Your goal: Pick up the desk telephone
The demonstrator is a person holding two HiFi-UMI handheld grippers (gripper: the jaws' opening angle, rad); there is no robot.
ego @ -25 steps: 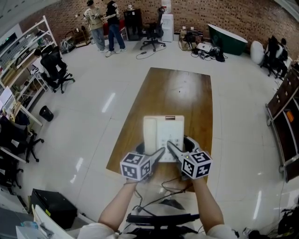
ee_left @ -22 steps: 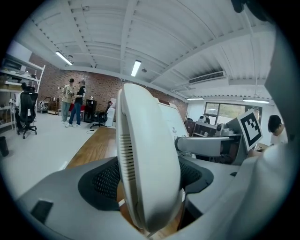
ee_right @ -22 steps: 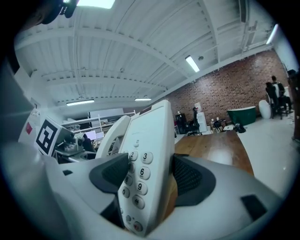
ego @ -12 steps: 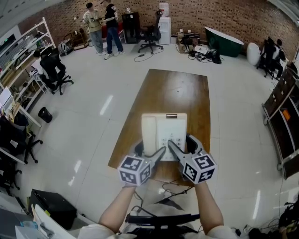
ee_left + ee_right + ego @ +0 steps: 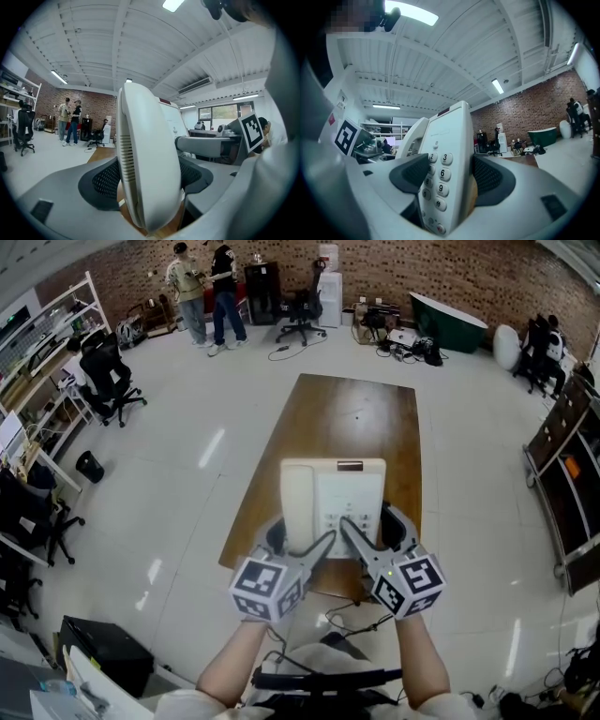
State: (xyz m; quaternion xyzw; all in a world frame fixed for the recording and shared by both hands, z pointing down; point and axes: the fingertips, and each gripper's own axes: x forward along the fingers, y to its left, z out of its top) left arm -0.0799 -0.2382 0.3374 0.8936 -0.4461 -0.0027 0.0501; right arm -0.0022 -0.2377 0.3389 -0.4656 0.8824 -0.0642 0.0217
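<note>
The white desk telephone hangs in the air above the near end of the brown wooden table, held level between both grippers. My left gripper is shut on its handset side. In the left gripper view the handset edge fills the gap between the dark pads. My right gripper is shut on the keypad side. In the right gripper view the number keys sit between its pads. A dark cord trails down from the phone.
A black office chair stands right below my arms. Two people stand at the far brick wall beside more chairs. Shelving and chairs line the left, a dark cabinet the right.
Both grippers have risen together with the telephone, which now looks larger and closer to the head camera and stands off the tabletop. The grips have stayed the same.
</note>
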